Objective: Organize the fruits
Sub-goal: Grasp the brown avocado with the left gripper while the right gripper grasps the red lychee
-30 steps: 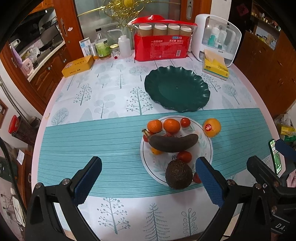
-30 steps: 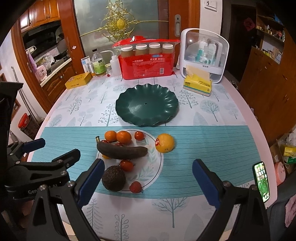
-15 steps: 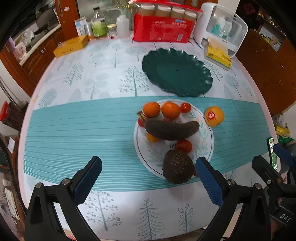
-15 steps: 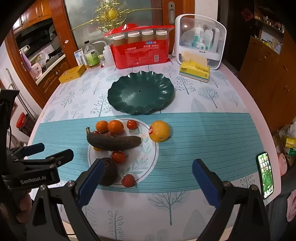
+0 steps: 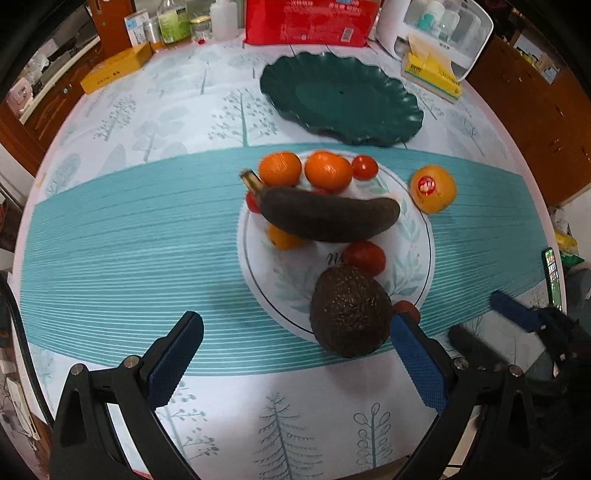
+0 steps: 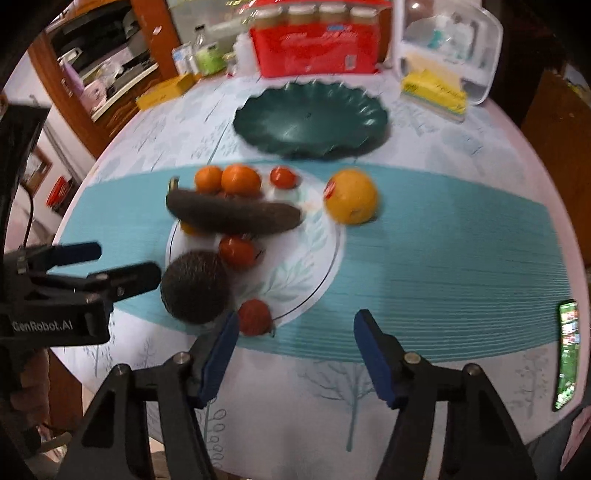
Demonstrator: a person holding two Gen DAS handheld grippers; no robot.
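A white plate (image 5: 413, 236) holds a dark banana (image 5: 328, 214), two oranges (image 5: 279, 169), tomatoes (image 5: 365, 257) and a dark avocado (image 5: 351, 312) at its near rim. An orange with a sticker (image 5: 433, 189) lies on the cloth to the plate's right. Behind stands a bare green plate (image 5: 341, 101). My left gripper (image 5: 295, 328) is open above the near rim, its right finger beside the avocado. My right gripper (image 6: 297, 325) hangs over bare cloth with its jaws closing and nothing between them. A small red fruit (image 6: 254, 317) sits just outside the right gripper's left finger.
A red package (image 5: 310, 18), a white storage box (image 5: 443, 26), a yellow tissue pack (image 5: 432, 72), a yellow box (image 5: 116, 70) and bottles line the table's far edge. A phone (image 6: 567, 354) lies at the right edge. The round table's near edge is close below both grippers.
Both grippers have sunk toward the table and tilted further down, so the fruit looms larger. The right gripper's jaws stand narrower than before. No fruit has moved.
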